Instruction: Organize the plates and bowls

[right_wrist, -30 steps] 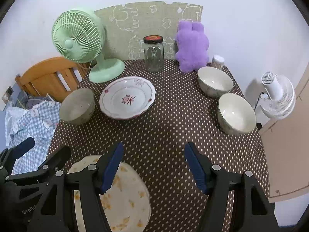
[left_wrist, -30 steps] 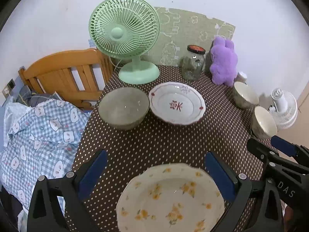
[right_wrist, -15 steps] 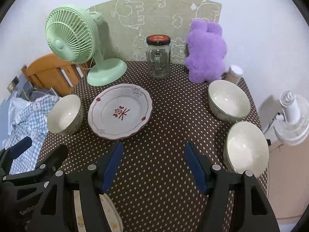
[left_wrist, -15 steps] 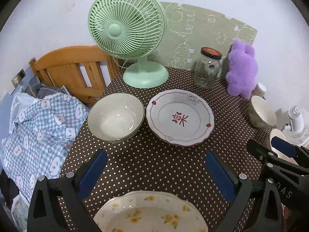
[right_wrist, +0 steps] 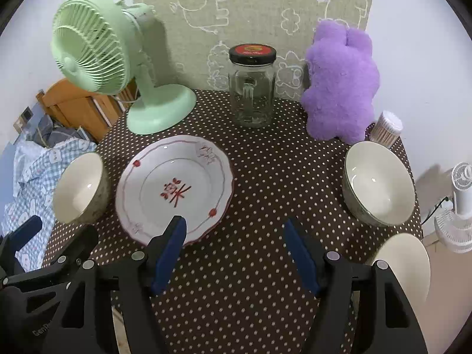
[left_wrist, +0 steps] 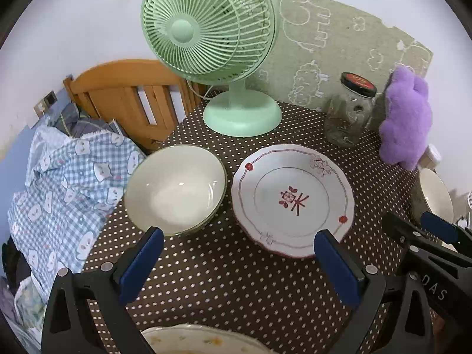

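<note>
A white plate with red trim (left_wrist: 292,199) lies mid-table; it also shows in the right wrist view (right_wrist: 174,188). A cream bowl (left_wrist: 174,188) sits to its left, also in the right wrist view (right_wrist: 78,188). Two more cream bowls (right_wrist: 379,183) (right_wrist: 404,268) sit at the right. A yellow-flowered plate (left_wrist: 203,340) shows only its rim at the near edge. My left gripper (left_wrist: 236,262) is open and empty, just short of the bowl and red plate. My right gripper (right_wrist: 234,250) is open and empty over bare cloth.
A green fan (left_wrist: 212,35) (right_wrist: 97,47), a glass jar (right_wrist: 252,88) and a purple plush toy (right_wrist: 342,79) stand along the back of the dotted tablecloth (right_wrist: 265,171). A toothpick holder (right_wrist: 386,126) is behind the right bowl. A wooden bed frame (left_wrist: 124,94) and checked bedding (left_wrist: 59,183) lie left.
Both grippers have moved forward toward the back of the table. The flowered plate has slid nearly out of view below; the red plate and bowls look closer. Both stay open.
</note>
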Motion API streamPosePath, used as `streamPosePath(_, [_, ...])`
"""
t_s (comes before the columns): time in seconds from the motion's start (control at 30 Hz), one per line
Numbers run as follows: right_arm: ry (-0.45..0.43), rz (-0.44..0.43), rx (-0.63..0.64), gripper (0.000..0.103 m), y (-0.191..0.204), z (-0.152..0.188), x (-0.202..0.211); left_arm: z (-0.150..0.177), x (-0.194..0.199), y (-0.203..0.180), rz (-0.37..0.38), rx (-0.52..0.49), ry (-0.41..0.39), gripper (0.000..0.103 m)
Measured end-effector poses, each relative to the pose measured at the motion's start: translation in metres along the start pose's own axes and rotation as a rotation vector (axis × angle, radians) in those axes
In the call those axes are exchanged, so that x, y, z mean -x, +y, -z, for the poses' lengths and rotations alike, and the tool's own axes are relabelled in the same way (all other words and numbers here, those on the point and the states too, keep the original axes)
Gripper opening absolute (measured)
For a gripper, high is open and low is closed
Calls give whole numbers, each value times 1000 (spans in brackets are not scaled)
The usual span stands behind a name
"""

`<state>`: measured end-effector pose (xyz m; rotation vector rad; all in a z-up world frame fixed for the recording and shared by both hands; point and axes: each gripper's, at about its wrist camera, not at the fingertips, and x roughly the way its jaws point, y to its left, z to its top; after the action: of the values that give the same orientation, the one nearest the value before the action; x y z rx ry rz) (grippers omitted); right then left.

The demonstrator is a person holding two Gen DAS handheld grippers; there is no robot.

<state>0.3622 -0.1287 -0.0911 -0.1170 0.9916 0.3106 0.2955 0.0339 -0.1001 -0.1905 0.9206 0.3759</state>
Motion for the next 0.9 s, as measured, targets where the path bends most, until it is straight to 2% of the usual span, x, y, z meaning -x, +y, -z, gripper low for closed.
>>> streamPosePath(0.17, [12, 4, -24, 72, -6, -12, -24, 1, -26, -5, -2, 31, 43, 96])
streamPosePath(0.37, [13, -32, -35, 72, -3, -15, -49, 6, -53, -9, -9, 69, 76, 96])
streamPosePath(0.63, [27, -33, -28, 72, 8, -16, -80, 5, -80, -14, -26, 69, 108, 81])
streamPosePath(0.7, [39, -32, -27, 66, 10, -15, -87, 5, -86, -16, -31, 58, 111, 77])
streamPosePath(0.77, [59, -27, -25, 50, 11, -15, -95, 6, -93, -17, -32, 46, 122, 72])
streamPosePath(0.83, [91, -38, -44, 42, 10, -14, -103, 6, -99, -16, -29, 45, 136, 68])
streamPosePath(0.9, [104, -34, -53, 42, 11, -13, -109, 7, -103, -15, -21, 41, 147, 58])
